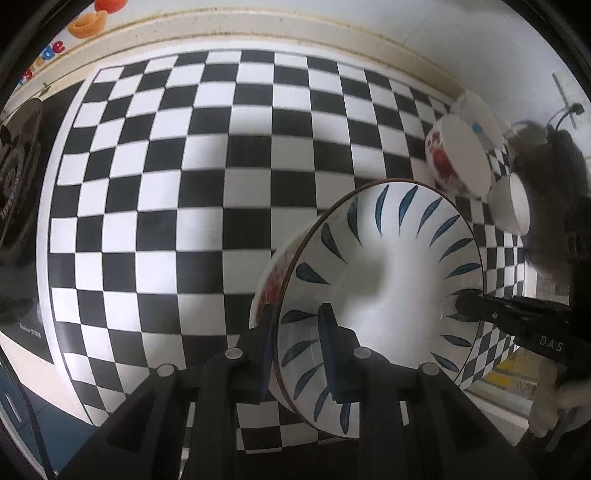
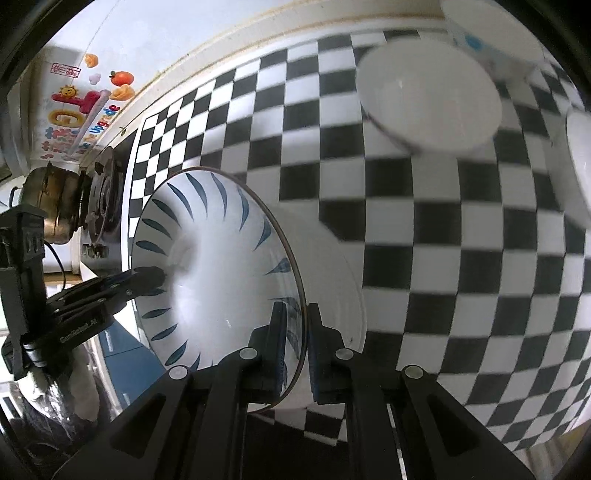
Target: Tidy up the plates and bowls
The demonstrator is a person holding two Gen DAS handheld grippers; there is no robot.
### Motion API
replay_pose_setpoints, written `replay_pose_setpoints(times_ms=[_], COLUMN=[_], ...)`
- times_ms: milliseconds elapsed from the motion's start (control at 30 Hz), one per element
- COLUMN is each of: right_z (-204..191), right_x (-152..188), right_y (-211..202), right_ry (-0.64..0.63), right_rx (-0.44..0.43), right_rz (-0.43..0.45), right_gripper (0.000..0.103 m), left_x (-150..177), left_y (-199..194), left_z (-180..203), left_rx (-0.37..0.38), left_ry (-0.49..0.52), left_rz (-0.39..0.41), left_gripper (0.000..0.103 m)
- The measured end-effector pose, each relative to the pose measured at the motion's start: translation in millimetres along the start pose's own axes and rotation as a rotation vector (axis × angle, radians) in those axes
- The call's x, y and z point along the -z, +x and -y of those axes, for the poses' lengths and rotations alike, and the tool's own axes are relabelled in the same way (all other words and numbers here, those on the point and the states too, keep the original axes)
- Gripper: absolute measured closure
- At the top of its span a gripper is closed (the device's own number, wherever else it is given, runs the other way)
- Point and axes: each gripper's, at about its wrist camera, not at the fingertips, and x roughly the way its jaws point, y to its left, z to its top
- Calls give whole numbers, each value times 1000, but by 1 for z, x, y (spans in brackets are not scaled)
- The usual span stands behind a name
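Observation:
A large white bowl with blue leaf strokes [image 1: 384, 280] sits over the checkered mat, with a red-patterned bowl [image 1: 271, 284] under it. My left gripper [image 1: 299, 354] is shut on the near rim of the blue-leaf bowl. My right gripper [image 2: 297, 343] is shut on the opposite rim of the same bowl [image 2: 218, 266]; it also shows in the left wrist view [image 1: 461, 304]. The left gripper also shows in the right wrist view [image 2: 147, 277]. A red-flowered bowl [image 1: 458, 155], a blue-dotted bowl [image 1: 480, 110] and a small white bowl [image 1: 511, 203] lie at the far right.
The black and white checkered mat [image 1: 184, 184] covers the counter up to a cream wall edge [image 1: 258, 22]. A gas stove burner [image 2: 99, 199] and a metal pot [image 2: 51, 206] stand beyond the mat's left end. A white bowl [image 2: 428, 92] lies ahead in the right wrist view.

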Motion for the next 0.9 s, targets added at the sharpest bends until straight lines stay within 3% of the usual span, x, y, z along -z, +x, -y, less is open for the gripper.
replay_pose_setpoints(times_ms=[300,667,900], right_z=[13,13,17], right_x=[18,9,5], right_y=[29,48,43], right_ry=[15,-1,14], right_rx=[17,74,63], right_rz=[-42,-50,-41], right_gripper=[91,92,89], left_x=[10,12,13], left_y=[26,45,46], left_z=[-1,11,12], left_rx=[-32,-73,-78], left_ry=[9,33,30], left_rz=[-47,-66,-75], left_gripper=[82,82,82])
